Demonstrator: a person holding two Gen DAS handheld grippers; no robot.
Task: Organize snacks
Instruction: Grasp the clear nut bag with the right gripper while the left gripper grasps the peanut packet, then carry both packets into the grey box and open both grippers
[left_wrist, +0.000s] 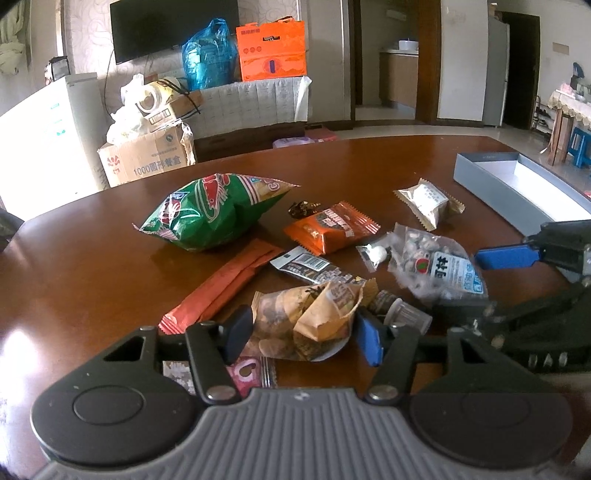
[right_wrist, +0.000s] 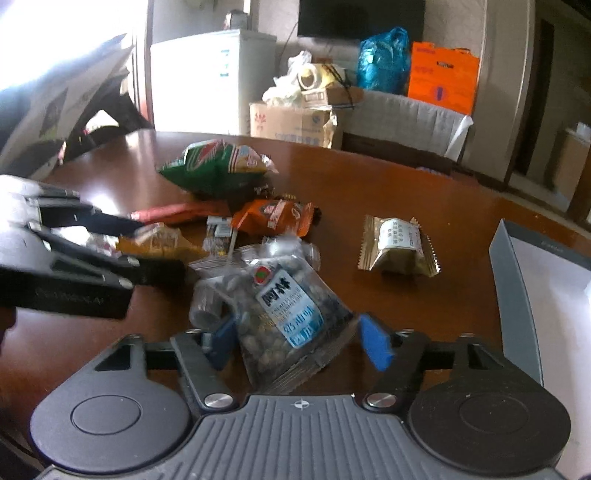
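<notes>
Gripping a crinkled tan snack packet between their blue pads, the fingers of the left gripper press on both its sides, low over the brown worktop. Just past their tips lie a dark barcode sachet and a long red-orange stick pack; farther ahead sit an orange wrapper and a puffy green chip bag. A pink packet lies beneath the left finger.

The fingers of the right gripper are closed on a clear bag of nuts with a blue-and-white label, a pad touching each side. Ahead and to the right of these fingers a gold foil packet lies well apart, and a grey open box stands at the far right edge. To their left the left gripper reaches in, blurred. No earlier picture is given.
</notes>
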